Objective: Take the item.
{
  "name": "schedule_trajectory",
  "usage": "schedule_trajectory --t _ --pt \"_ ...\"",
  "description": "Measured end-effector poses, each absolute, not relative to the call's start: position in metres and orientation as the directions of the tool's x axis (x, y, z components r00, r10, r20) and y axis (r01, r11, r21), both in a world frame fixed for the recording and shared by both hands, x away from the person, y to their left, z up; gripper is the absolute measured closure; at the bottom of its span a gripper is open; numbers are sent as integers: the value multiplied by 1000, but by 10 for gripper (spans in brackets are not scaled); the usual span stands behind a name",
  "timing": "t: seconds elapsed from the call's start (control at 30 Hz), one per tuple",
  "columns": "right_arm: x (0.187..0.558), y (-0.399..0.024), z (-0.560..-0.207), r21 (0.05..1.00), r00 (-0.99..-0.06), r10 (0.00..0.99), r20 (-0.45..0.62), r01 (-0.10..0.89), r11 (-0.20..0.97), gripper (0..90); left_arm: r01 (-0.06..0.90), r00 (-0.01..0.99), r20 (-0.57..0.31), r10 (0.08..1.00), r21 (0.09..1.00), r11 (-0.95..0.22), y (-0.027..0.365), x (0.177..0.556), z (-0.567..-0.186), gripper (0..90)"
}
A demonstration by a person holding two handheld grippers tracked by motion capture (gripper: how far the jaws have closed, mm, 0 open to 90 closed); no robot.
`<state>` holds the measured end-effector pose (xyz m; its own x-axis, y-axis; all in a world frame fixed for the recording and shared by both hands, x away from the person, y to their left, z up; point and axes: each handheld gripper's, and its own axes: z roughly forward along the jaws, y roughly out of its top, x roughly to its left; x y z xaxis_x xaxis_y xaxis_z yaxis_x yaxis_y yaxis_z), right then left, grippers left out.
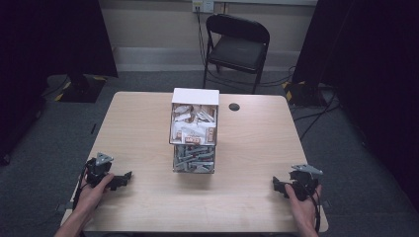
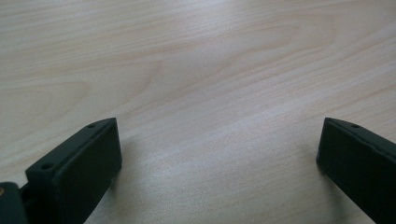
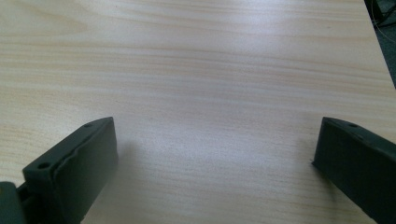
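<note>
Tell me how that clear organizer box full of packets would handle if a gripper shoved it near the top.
The box stands tall on a small base, so a high push would likely tip it. It looks packed in both tiers, probably fairly heavy. Its clear walls look stiff and perhaps slick.

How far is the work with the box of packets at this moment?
Nothing looks done yet. The clear box stands mid-table, its two compartments full of packets. In hand: nothing; the left gripper and right gripper rest near the table's near corners, jaws wide open over bare wood, far from the box. Everything is left: reaching the box and handling the packets.
</note>
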<state>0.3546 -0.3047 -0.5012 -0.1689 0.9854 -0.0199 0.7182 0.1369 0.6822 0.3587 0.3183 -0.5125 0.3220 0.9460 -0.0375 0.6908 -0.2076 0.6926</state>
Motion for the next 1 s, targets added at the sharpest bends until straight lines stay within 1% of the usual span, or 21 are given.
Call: schedule_trajectory --t 0.1,0.13,0.37,0.5,0.57,0.6,0.63,0.83,0.87,0.97,1.0 --pt "355 -305 -501 682 -169 985 -20 718 137 0 691 322 -37 946 693 -208 318 359 -512 0" --pt "355 -304 -501 683 -153 988 -13 721 120 0 691 322 -38 946 693 -208 318 359 -512 0" --pt "353 -301 -501 684 -154 988 -9 720 119 11 691 322 -38 946 693 -207 318 359 -512 0" --pt "351 -296 -500 690 -185 983 -8 711 139 64 691 322 -38 946 693 -207 318 359 -512 0" --pt "351 -293 -498 692 -209 978 -1 706 152 152 691 322 -38 946 693 -208 318 359 -512 0" --pt "351 -292 -497 695 -226 974 8 702 157 160 690 320 -40 947 694 -204 318 359 -513 0" --pt "352 -292 -496 689 -238 971 26 708 155 136 691 322 -38 946 693 -207 318 359 -512 0" --pt "350 -287 -492 703 -260 964 57 696 146 153 691 322 -38 946 693 -208 318 359 -512 0" --pt "350 -286 -490 712 -270 961 65 687 145 177 691 322 -38 946 693 -208 318 359 -512 0" --pt "349 -285 -488 720 -281 957 74 679 143 179 691 322 -37 946 693 -208 318 359 -512 0" --pt "347 -283 -486 727 -293 952 84 672 143 211 691 322 -37 946 693 -208 318 359 -512 0"
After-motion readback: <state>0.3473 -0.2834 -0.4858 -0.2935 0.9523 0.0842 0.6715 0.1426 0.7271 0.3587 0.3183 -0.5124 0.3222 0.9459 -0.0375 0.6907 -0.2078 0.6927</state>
